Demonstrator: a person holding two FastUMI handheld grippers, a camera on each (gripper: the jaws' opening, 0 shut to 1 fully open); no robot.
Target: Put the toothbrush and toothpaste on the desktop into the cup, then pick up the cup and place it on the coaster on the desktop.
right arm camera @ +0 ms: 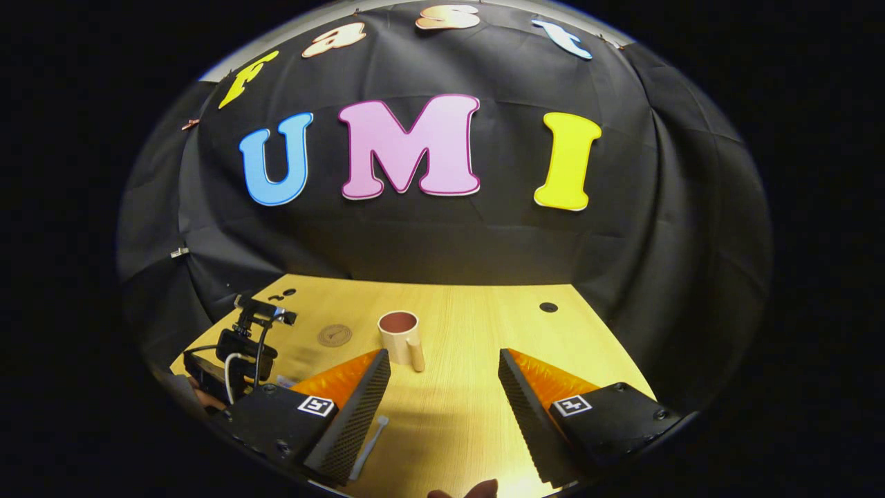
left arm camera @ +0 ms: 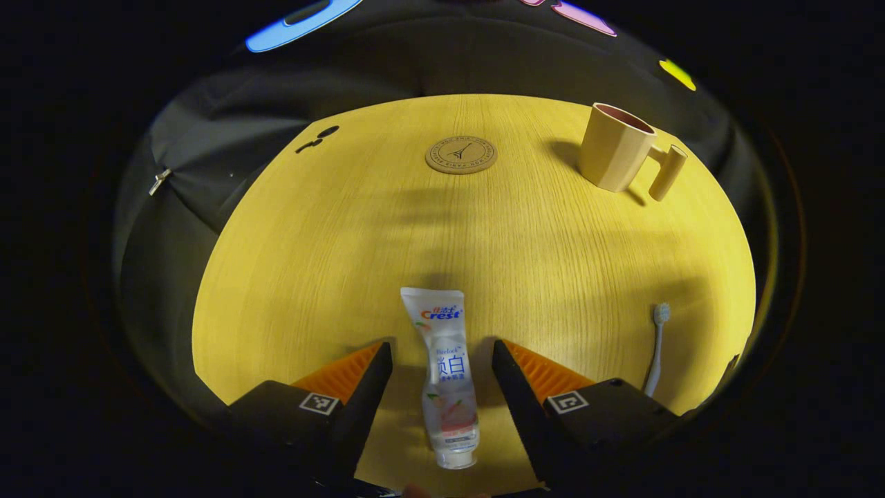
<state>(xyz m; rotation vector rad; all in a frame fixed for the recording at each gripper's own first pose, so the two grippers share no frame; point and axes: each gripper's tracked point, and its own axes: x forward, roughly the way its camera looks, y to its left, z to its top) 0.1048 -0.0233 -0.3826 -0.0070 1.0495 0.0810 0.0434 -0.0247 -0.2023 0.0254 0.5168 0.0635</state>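
Left gripper view looks down the left tool [left arm camera: 442, 360], whose fingers stand wide apart on either side of the toothpaste [left arm camera: 446, 377] without touching it; the tube lies flat near the table's near edge, cap end toward the camera and crimped end pointing toward the far edge. Nothing of the task looks done yet, by my reading: the toothbrush [left arm camera: 657, 346] lies flat near the right edge, bristle head pointing away, and the cup [left arm camera: 619, 149] stands upright and empty near the far right corner, its handle turned to the right. The coaster [left arm camera: 461, 154], a round disc with a printed design, lies bare near the middle of the far edge, well apart from the cup. Left to do, then, are both insertions, lifting the cup, and setting it on the coaster; the step in hand appears to be the grasp on the tube. Right gripper view shows the right tool [right arm camera: 442, 387] held above the table, likewise wide open and holding nothing, with the toothbrush [right arm camera: 370, 436] just beside its left finger and the cup [right arm camera: 401, 335] farther ahead. The table [left arm camera: 346, 242] is pale yellow wood grain with small dark holes near its far corners. Black cloth walls the booth behind it.
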